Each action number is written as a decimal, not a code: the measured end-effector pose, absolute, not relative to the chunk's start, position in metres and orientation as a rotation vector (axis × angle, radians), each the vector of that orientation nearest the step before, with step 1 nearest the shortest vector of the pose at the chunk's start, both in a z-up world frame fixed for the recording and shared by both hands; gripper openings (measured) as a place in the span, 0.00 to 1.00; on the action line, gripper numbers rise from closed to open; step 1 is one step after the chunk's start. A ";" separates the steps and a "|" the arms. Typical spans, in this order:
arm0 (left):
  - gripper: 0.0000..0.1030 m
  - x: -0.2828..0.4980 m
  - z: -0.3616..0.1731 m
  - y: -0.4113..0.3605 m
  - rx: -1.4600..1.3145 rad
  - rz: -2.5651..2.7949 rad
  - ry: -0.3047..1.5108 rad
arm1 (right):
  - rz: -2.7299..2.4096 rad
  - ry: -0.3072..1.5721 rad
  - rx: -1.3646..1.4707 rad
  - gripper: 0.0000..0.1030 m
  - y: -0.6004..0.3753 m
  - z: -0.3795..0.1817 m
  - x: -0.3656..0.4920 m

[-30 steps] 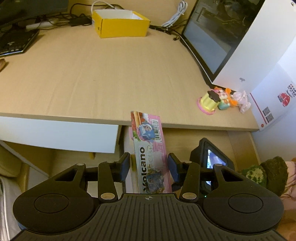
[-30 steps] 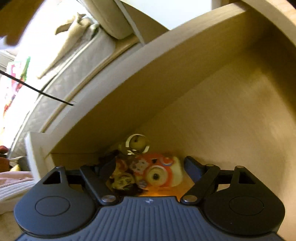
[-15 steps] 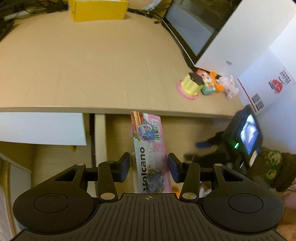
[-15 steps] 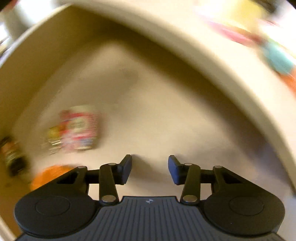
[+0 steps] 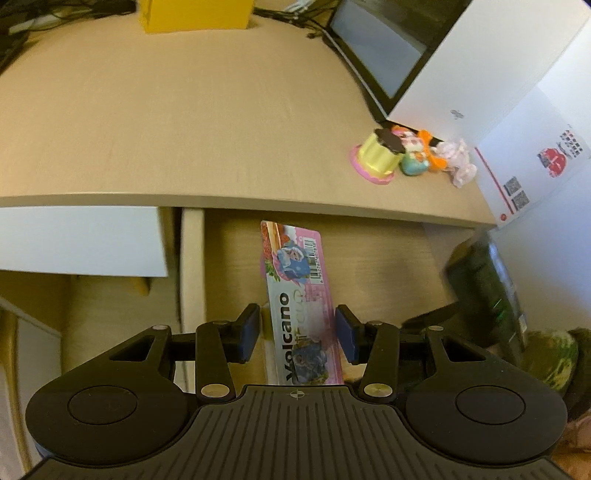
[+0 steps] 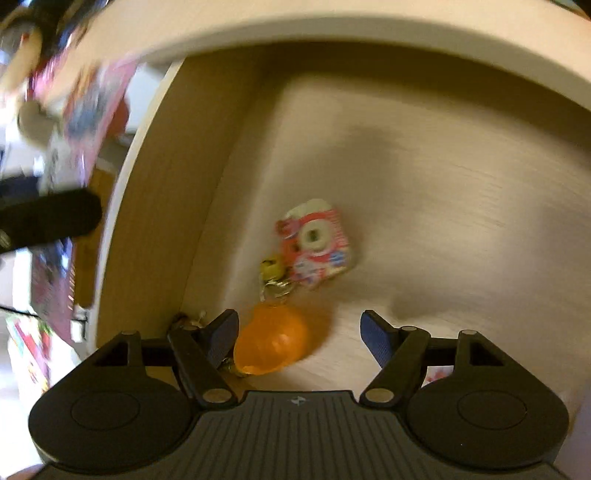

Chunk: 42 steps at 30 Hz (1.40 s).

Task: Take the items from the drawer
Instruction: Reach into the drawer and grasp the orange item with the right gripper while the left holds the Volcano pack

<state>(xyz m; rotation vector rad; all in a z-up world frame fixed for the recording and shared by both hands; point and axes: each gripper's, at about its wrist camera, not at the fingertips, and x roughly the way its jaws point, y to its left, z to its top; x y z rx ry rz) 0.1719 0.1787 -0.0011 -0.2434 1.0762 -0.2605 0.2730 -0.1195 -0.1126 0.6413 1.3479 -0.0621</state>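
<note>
Pale wood worktop (image 5: 184,122), yellow box (image 5: 195,14) at back, small toys (image 5: 406,157) right. My left gripper (image 5: 298,334) clamps a pink Volcano packet (image 5: 301,295) above the open drawer (image 6: 424,192). Right gripper (image 6: 299,334) opening, empty, over orange toy (image 6: 271,345) and pink charm (image 6: 316,247).

drawer (image 6: 461,177) floor mostly bare, desktop (image 5: 184,110) overhanging

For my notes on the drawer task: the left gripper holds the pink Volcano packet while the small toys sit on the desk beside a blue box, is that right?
Nearly. The box is yellow, not blue, and it stands at the far edge of the desk, as the left wrist view shows. The left gripper does hold the pink Volcano packet, and the small toys do sit on the desk.
</note>
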 end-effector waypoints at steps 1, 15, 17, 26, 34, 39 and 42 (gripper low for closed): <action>0.48 0.170 -0.001 0.180 -0.238 -0.247 1.078 | -0.044 1.370 0.606 0.71 -0.109 -0.116 0.279; 0.48 0.145 -0.016 0.151 -0.180 -0.306 1.143 | -0.162 1.370 0.512 0.11 -0.085 -0.111 0.245; 0.48 0.144 -0.018 0.141 -0.160 -0.334 1.146 | -0.198 1.348 0.499 0.12 -0.087 -0.104 0.230; 0.48 0.150 -0.020 0.130 -0.172 -0.379 1.128 | -0.396 1.288 0.588 0.67 -0.141 -0.098 0.187; 0.48 0.153 -0.026 0.127 -0.235 -0.397 1.125 | -0.432 1.408 0.717 0.68 -0.173 -0.137 0.181; 0.48 0.154 -0.028 0.128 -0.246 -0.390 1.133 | -0.433 1.355 0.747 0.68 -0.169 -0.136 0.181; 0.48 0.154 -0.030 0.128 -0.239 -0.384 1.145 | -0.420 1.353 0.763 0.68 -0.169 -0.139 0.188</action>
